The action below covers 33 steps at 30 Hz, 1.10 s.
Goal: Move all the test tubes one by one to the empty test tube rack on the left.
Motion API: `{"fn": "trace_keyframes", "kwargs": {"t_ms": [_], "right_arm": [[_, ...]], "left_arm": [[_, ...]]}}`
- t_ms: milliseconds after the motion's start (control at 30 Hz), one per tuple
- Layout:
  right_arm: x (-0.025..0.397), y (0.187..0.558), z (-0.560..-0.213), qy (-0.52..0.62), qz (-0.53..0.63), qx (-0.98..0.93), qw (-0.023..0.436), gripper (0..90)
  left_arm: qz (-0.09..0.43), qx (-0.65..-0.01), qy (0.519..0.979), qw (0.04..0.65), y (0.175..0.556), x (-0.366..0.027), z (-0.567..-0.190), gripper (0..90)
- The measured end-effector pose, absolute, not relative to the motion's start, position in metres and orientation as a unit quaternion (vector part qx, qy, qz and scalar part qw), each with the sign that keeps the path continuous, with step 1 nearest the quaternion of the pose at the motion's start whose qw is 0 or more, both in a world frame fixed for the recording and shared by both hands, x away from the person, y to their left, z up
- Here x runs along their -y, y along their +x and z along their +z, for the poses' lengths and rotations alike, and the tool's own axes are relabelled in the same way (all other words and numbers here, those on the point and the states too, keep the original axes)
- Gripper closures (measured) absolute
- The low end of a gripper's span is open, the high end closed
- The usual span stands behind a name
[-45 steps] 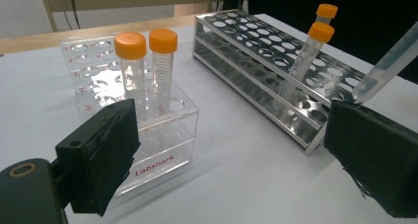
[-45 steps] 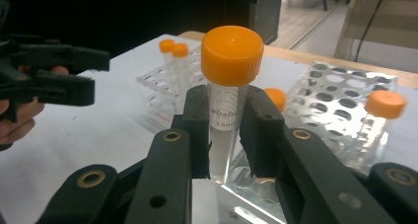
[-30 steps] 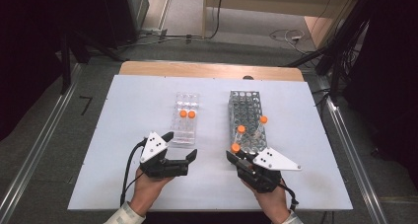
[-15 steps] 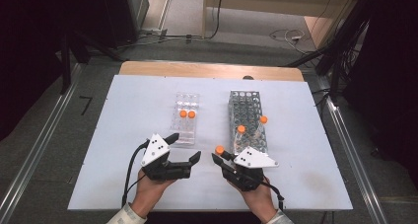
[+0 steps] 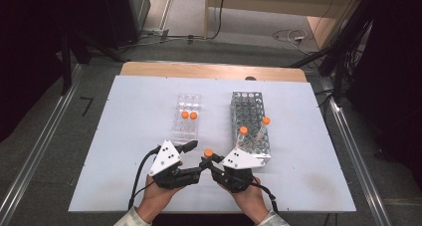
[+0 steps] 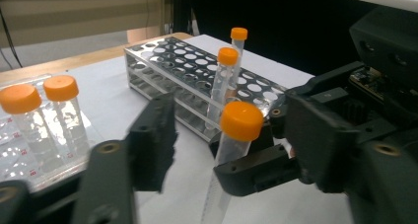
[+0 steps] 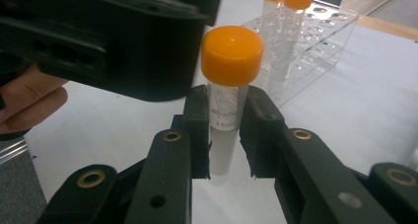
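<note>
My right gripper [image 5: 213, 162] [image 7: 224, 123] is shut on a clear tube with an orange cap [image 5: 208, 153] [image 7: 231, 49] and holds it upright above the table's front middle. My left gripper [image 5: 197, 161] [image 6: 226, 150] stands open right beside it, and the held tube [image 6: 240, 121] rises between its jaws without touching them. A clear plastic rack [image 5: 187, 129] [image 6: 19, 169] [image 7: 335, 21] holds two orange-capped tubes [image 5: 189, 115]. To its right, a metal rack [image 5: 246, 104] [image 6: 172, 56] holds two more tubes [image 5: 244, 131] [image 5: 266, 121].
The white tabletop [image 5: 124, 116] has bare room to the left and right of the racks. A wooden strip [image 5: 209, 70] runs along its far edge. Cables trail from both grippers toward the front edge. Metal rails [image 5: 353, 146] flank the table.
The right gripper has carried its tube left, away from the metal rack's near end, to the left gripper's jaws. The left gripper has shifted slightly right.
</note>
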State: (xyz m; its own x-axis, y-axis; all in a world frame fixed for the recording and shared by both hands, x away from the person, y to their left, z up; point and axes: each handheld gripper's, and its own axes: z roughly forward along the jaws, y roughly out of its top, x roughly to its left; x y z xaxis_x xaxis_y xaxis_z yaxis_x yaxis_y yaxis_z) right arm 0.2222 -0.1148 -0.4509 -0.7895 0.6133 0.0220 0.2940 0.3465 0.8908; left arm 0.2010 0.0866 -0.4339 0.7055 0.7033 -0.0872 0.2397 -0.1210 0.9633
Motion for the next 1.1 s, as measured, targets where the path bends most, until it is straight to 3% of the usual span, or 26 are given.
{"fn": "trace_keyframes", "kwargs": {"t_ms": [133,367,567,767,900,1100], "right_arm": [[0.112,0.220,-0.451,0.279,0.497,-0.806,0.159,72.0],[0.111,0.219,-0.450,0.275,0.498,-0.807,0.158,72.0],[0.112,0.219,-0.450,0.274,0.498,-0.807,0.157,71.4],[0.119,0.221,-0.446,0.270,0.507,-0.807,0.139,41.9],[0.129,0.222,-0.442,0.280,0.510,-0.802,0.135,33.5],[0.146,0.220,-0.437,0.292,0.511,-0.797,0.137,31.3]], "left_arm": [[0.211,-0.313,0.731,0.568,0.198,-0.083,-0.435,54.4],[0.215,-0.309,0.737,0.561,0.198,-0.080,-0.436,67.3],[0.213,-0.311,0.737,0.561,0.199,-0.081,-0.435,69.6],[0.206,-0.336,0.724,0.566,0.207,-0.091,-0.430,70.0],[0.204,-0.350,0.717,0.567,0.212,-0.097,-0.426,70.0],[0.204,-0.372,0.701,0.573,0.225,-0.105,-0.416,70.1]]}}
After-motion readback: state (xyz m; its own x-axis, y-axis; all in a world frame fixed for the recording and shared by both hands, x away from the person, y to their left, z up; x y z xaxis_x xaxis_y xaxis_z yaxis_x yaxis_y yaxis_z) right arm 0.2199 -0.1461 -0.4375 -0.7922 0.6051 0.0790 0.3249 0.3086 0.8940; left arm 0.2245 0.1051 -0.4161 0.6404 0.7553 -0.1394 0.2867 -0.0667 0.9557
